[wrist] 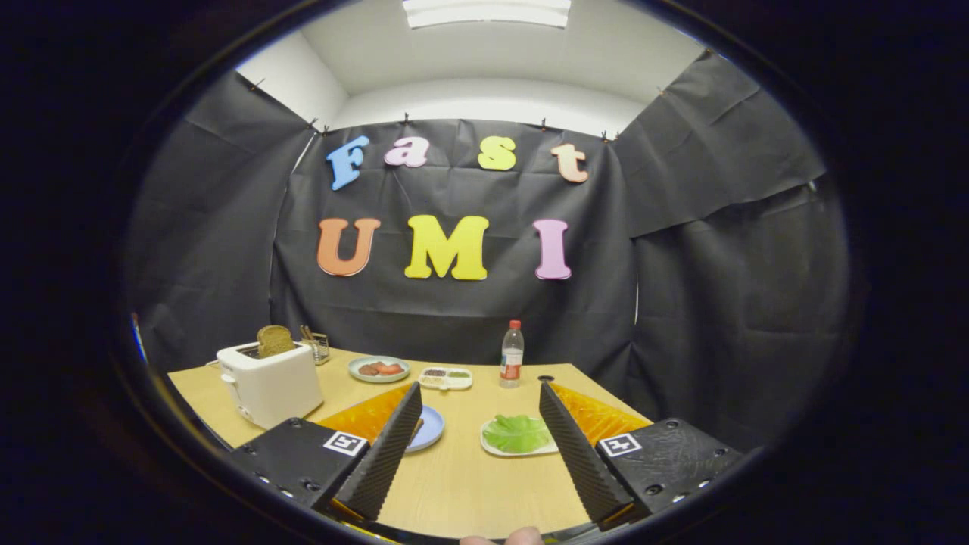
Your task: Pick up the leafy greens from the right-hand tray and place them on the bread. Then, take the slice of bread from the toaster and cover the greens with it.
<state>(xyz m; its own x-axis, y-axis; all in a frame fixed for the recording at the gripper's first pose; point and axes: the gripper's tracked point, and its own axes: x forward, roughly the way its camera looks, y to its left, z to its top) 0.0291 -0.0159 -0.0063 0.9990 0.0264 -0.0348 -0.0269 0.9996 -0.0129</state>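
The counter [454,484] fills the lower middle of the frame, a pale wood top in front of the dark cloth wall. The claw [478,446] hangs above its near part, released: its two fingers stand wide apart with bare counter between them and nothing gripped.

The toaster [270,384] sits at the lower left of the frame, beyond the left finger, with a brown bread slice [275,341] standing up out of its slot. A small wire rack [318,347] is just behind it.

The greens [517,434] lie on a white tray [493,448] just right of centre, ahead of the claw and close inside the right finger, not touching it. A blue plate [430,428] peeks from behind the left finger's tip; what it carries is mostly hidden.

Farther back are a plate [378,369] with reddish food, a divided dish [446,378], and a bottle [512,354] with a red cap.

A fingertip [522,537] shows at the bottom edge.
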